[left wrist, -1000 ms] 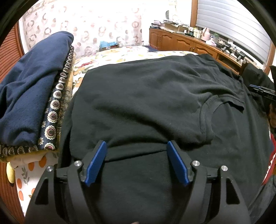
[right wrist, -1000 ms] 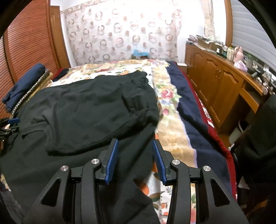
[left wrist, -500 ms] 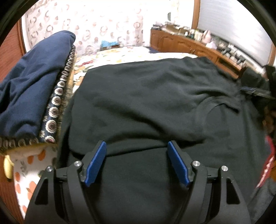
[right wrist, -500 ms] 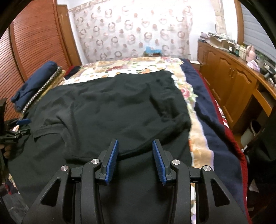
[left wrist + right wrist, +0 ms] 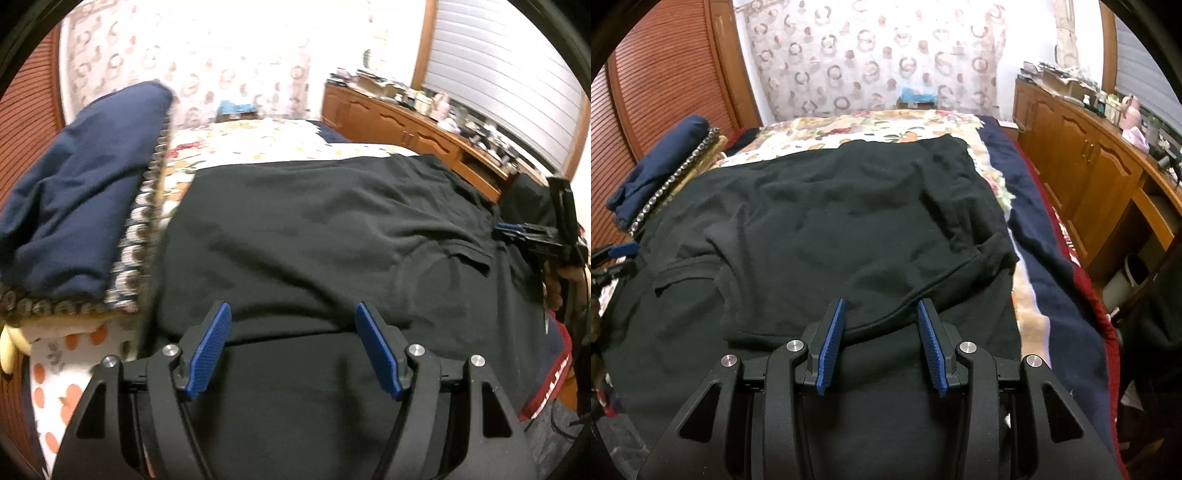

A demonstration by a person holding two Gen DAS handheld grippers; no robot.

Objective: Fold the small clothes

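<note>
A black T-shirt (image 5: 827,221) is spread flat over the floral bedspread (image 5: 871,125) of the bed, filling most of both views. In the right wrist view its long axis is seen to run from 6 o'clock to 12 o'clock, with the far edge toward the patterned curtain (image 5: 871,55) and the collar opening (image 5: 439,273) toward the near side. A folded layer is laid over the near part of the garment, its edge crossing just ahead of both tools. A short sleeve (image 5: 982,236) lies at 3 o'clock of the shirt's middle, beside the navy blanket (image 5: 1030,206).

The left tongs (image 5: 293,314) are held over the near fabric with the blue pads wide apart and closing slightly; nothing is pinched between them. The right tongs (image 5: 881,306) are kept partly apart above the folded edge, with no cloth clamped. In the left wrist view the right tool is seen at 3 o'clock in a hand (image 5: 557,280).

A folded navy cloth (image 5: 77,195) is stacked at 9 o'clock, just beside the shirt. A wooden cabinet (image 5: 1082,166) stands at 2 o'clock.
</note>
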